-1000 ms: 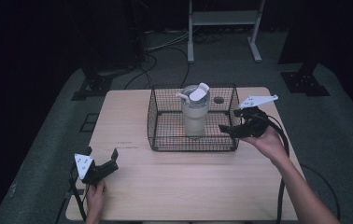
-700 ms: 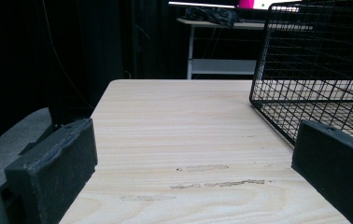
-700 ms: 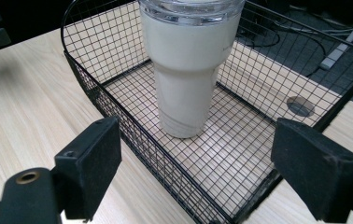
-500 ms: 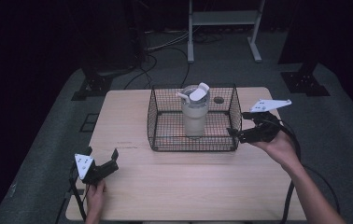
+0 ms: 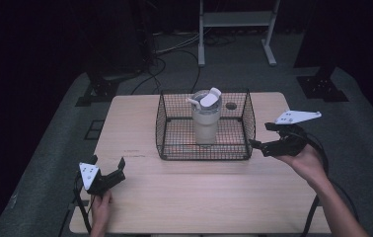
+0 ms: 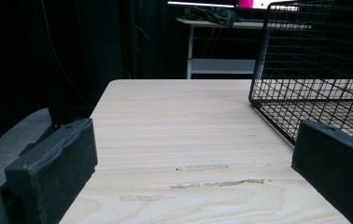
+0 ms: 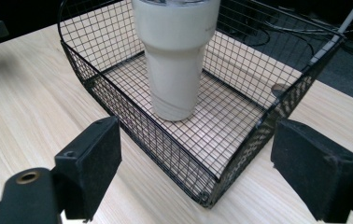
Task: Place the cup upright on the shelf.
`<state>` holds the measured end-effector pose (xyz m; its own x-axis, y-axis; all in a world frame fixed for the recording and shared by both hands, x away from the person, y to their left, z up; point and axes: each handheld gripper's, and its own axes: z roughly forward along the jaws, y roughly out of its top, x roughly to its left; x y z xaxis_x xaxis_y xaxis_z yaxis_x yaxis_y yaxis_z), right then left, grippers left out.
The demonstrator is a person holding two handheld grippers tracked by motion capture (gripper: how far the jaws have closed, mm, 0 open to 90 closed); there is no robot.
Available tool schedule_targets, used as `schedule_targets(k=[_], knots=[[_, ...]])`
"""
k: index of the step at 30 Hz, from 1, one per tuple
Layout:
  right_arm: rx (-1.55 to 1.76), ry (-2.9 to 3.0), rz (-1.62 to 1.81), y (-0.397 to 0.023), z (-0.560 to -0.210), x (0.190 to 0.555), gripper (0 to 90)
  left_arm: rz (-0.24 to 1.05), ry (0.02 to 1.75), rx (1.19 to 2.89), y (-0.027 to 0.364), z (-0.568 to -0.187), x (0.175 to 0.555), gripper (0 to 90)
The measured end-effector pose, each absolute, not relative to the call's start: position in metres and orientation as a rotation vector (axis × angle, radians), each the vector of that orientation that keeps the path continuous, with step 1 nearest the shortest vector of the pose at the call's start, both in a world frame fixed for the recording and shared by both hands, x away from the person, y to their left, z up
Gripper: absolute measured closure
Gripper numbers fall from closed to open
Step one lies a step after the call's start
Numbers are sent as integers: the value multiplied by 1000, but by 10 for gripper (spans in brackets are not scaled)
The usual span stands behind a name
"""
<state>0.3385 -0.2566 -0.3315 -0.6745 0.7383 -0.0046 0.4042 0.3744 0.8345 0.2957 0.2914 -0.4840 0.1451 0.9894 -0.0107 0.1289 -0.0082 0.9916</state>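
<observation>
Backing right gripper (image 5: 263,137) off from basket (image 5: 246,123): earlier frames had it up at the basket's right wall, now hanging just beside the near right corner, jaws spread wide, holding nothing. Tumbler (image 5: 206,118) standing upright inside basket, mid-floor, lid on, untouched by either claw; same spot as before. Left gripper (image 5: 107,170) parked at near left table (image 5: 199,197) edge, jaws open, empty, unmoved. Reads as placement finished and release done; probably only retreat left. From right gripper view, tumbler (image 7: 177,56) well clear of the jaws.
</observation>
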Motion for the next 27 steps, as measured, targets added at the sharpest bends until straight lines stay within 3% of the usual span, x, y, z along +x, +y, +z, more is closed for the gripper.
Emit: schedule_targets(k=[27], knots=[[1092, 2228, 1218, -292, -365, 318, 153, 1043, 1189, 1376, 290, -484, 296, 0]])
